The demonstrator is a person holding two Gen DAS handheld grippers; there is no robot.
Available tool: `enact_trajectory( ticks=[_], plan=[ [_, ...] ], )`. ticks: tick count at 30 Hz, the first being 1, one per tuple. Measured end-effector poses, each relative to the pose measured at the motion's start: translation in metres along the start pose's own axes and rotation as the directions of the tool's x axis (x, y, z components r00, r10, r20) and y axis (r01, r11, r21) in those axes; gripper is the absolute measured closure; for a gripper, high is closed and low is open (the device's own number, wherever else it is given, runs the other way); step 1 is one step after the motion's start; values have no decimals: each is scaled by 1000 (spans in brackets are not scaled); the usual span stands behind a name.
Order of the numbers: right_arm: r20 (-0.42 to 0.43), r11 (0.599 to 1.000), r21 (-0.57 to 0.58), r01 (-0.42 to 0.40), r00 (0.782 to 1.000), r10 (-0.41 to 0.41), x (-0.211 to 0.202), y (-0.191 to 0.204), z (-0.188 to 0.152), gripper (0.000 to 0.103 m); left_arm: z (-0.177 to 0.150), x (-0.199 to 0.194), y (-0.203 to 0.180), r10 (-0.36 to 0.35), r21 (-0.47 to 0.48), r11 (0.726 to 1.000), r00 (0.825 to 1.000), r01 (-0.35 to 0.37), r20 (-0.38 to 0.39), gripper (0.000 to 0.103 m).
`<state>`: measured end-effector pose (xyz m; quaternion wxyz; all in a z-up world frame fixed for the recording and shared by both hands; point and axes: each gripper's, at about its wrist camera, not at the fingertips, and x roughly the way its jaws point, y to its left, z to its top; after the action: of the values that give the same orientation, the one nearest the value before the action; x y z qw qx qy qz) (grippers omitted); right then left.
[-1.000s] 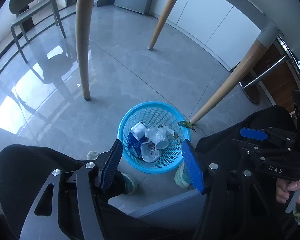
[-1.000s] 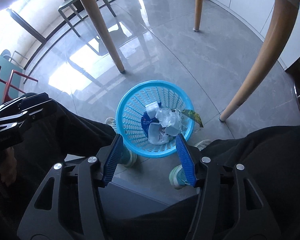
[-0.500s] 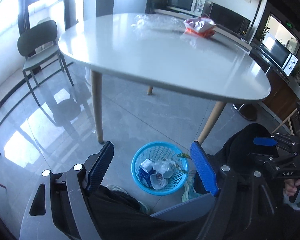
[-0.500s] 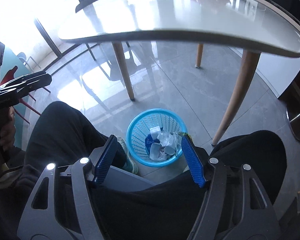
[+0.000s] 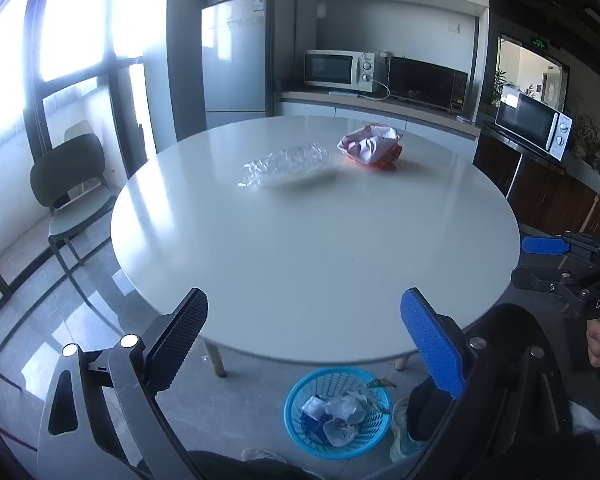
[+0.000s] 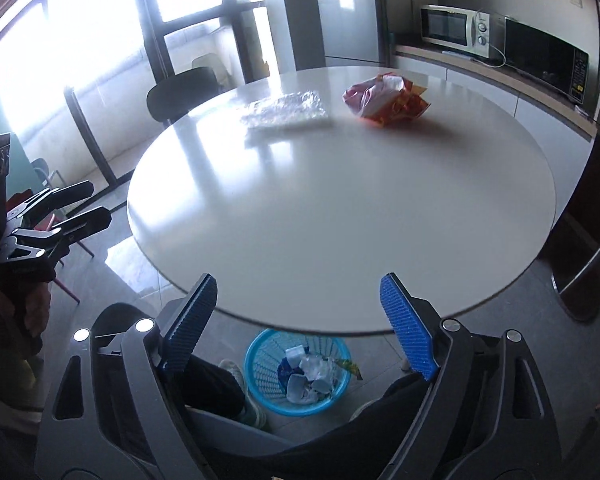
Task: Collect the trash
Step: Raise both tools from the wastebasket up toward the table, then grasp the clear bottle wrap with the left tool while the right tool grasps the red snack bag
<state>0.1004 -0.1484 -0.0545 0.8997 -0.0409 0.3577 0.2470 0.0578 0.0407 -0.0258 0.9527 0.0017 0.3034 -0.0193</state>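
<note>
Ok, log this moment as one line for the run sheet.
left gripper: open, empty | right gripper: open, empty | table: clear wrapper, snack bag | blue basket: holds trash, on floor

A: What's on the round white table (image 5: pixel 312 248)?
B: Toward the upper middle of the frame, a crumpled clear plastic wrapper (image 5: pixel 286 165), and just right of it a crumpled red-and-white snack bag (image 5: pixel 370 146). They lie near each other, apart.
A: And the grey tiled floor (image 5: pixel 32 320)?
B: At the bottom, a blue mesh basket (image 5: pixel 338 412) of trash stands on it by the table's near edge.
</note>
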Motion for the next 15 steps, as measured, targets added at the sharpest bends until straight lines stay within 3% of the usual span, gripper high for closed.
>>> enact_trajectory(
  ticks=[8,15],
  plan=[
    [41,999,17,28,999,-29,23,-25,38,10,36,39,14,7,-14,1000,1000,-7,-11,6],
    [63,997,63,48,997,-52,52,-61,80,9,70,80,18,21,37,999,999,-20,-33,6]
  ],
)
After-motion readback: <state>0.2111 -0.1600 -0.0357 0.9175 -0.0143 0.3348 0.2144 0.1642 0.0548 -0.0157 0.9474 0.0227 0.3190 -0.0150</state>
